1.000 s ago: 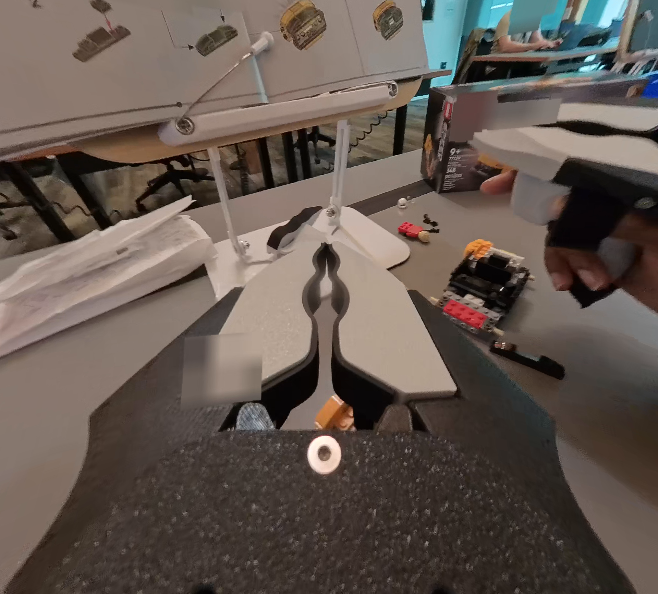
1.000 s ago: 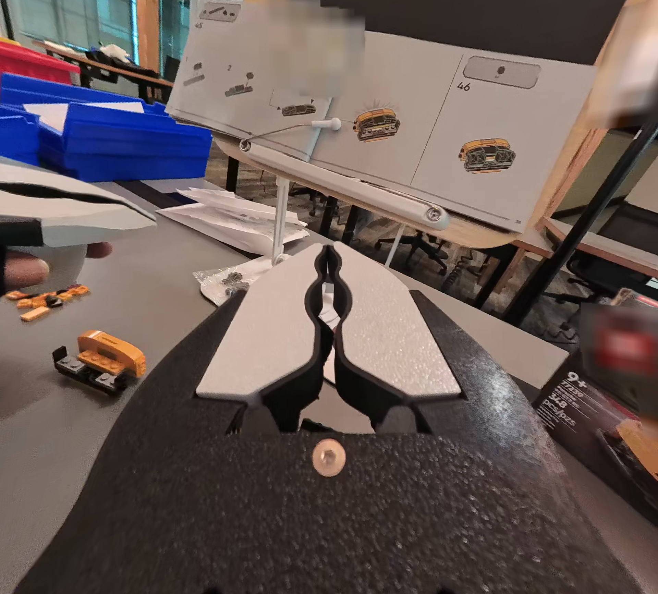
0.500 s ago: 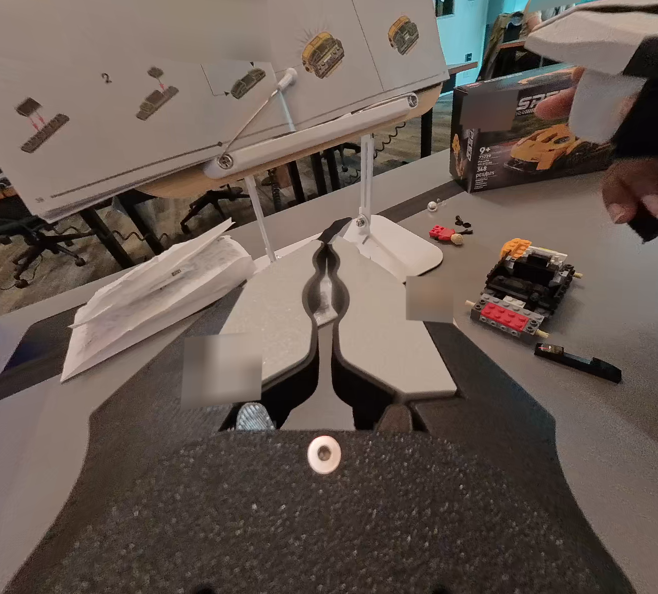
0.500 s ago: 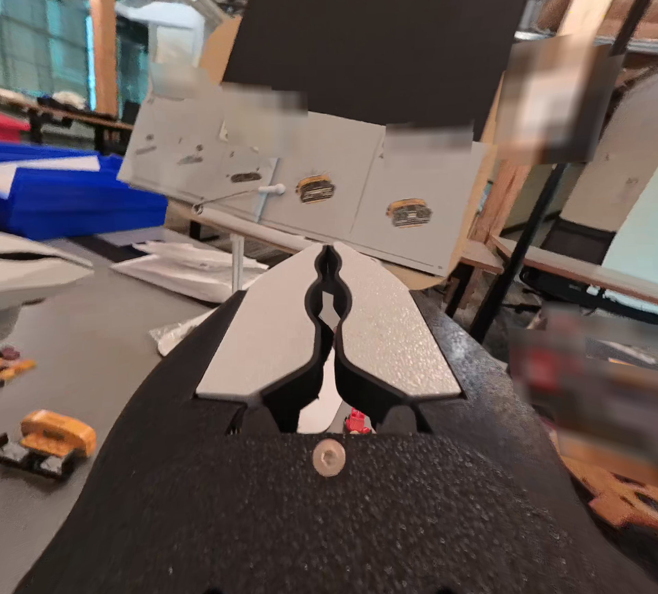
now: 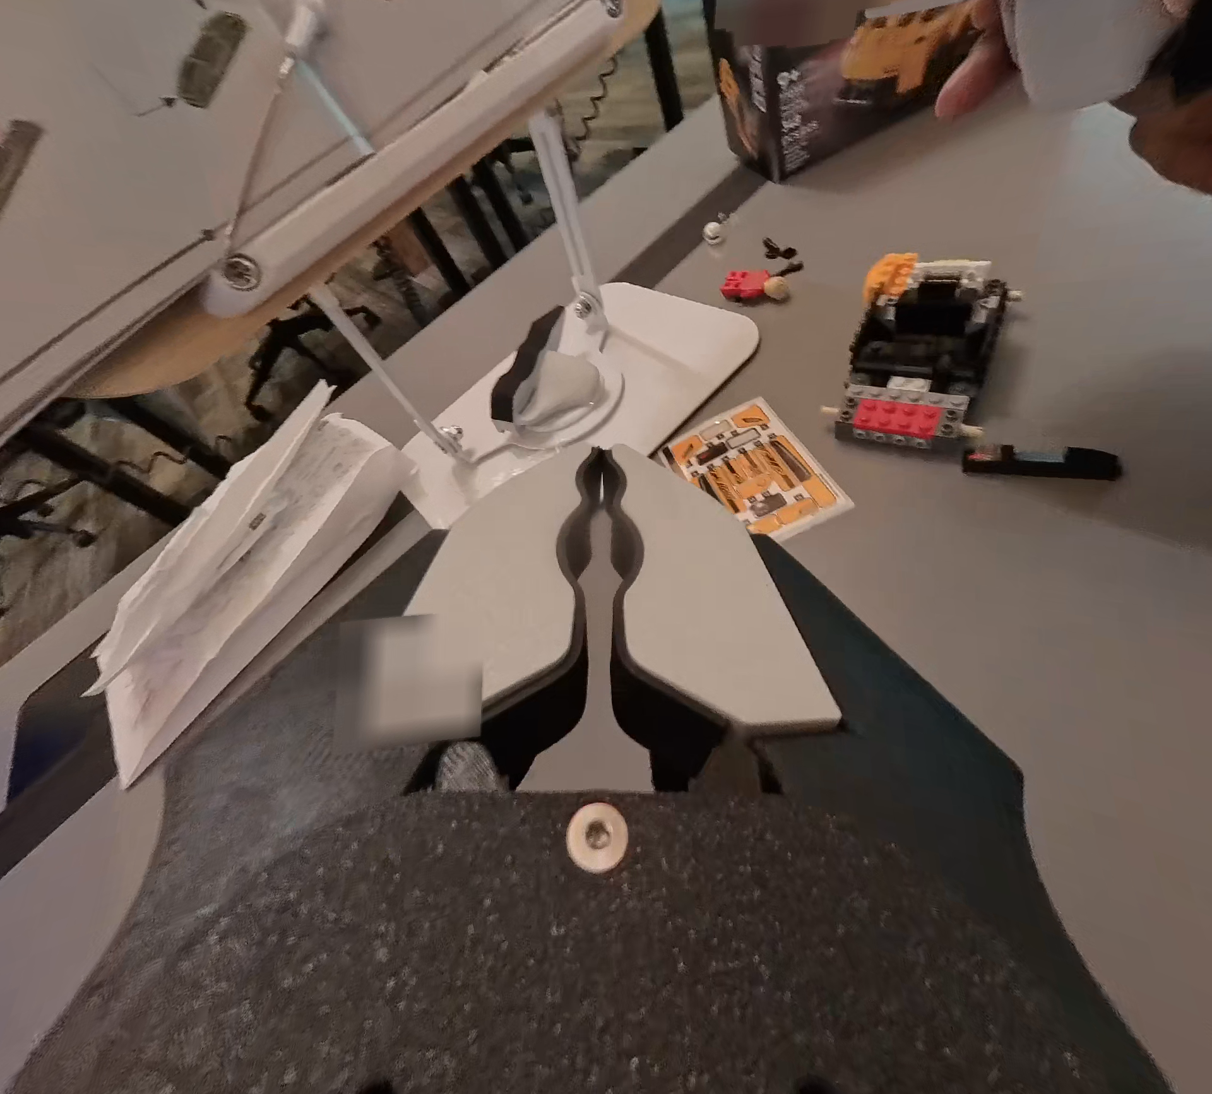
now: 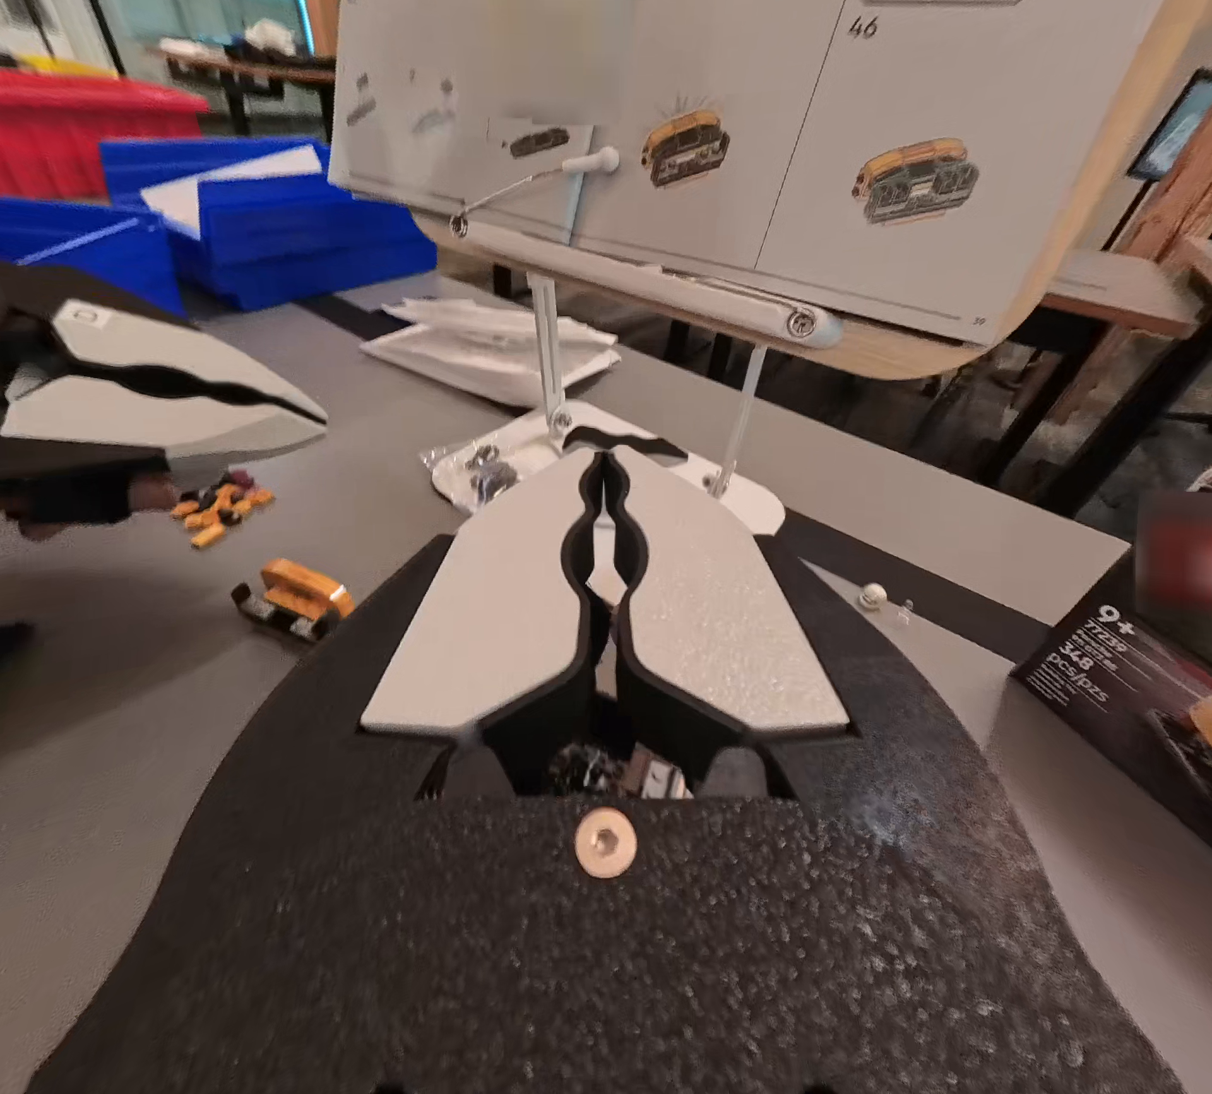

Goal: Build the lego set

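Grippers, two, jaws closed, empty

Two tools, one sticker sheet, one box

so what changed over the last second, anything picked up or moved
Nothing was gripped or released. Both grippers, left and right, stayed shut and empty while swinging. The sticker sheet has come into the left view. The car chassis and orange sub-assembly lie unmoved.
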`<move>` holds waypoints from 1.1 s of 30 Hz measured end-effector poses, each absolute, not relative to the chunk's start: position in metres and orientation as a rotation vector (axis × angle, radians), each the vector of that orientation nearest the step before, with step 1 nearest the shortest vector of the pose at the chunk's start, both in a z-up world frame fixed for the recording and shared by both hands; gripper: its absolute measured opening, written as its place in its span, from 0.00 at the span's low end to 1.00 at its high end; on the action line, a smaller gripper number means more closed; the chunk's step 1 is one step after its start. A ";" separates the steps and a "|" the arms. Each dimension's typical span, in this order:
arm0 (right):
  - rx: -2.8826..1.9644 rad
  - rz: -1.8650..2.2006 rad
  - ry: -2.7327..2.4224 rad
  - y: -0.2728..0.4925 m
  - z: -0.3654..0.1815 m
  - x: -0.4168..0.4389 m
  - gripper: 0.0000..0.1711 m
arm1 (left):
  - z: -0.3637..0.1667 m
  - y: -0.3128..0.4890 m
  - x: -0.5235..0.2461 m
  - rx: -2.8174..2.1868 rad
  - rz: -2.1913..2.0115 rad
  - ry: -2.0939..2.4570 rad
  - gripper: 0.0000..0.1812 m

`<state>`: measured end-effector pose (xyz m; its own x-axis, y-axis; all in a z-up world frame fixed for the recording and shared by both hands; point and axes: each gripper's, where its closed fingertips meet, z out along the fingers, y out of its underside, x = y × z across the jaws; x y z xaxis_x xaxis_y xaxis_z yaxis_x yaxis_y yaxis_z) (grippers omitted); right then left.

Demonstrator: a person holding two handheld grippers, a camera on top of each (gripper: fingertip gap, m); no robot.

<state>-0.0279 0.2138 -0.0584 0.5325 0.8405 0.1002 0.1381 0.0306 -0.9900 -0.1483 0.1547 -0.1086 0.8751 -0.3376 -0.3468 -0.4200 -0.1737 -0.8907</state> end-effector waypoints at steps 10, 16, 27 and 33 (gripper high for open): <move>-1.929 0.635 -1.326 0.145 -0.150 -0.005 0.20 | -0.128 0.132 -0.167 -1.929 0.004 0.658 0.00; -2.133 0.487 -1.509 0.126 -0.210 0.004 0.19 | -0.154 0.128 -0.153 -2.028 -0.148 0.688 0.15; -2.065 0.737 -1.523 0.080 -0.185 -0.031 0.14 | -0.157 0.104 -0.109 -2.028 -0.274 0.834 0.06; -1.985 0.772 -1.630 0.082 -0.193 -0.019 0.09 | -0.199 0.054 -0.075 -2.173 -0.471 1.112 0.04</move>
<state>-0.0188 0.0822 -0.1929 0.1426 0.9807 -0.1340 0.7251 -0.1957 -0.6603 -0.0752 0.0539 -0.1989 0.5768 -0.8165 0.0240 -0.5854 -0.4337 -0.6849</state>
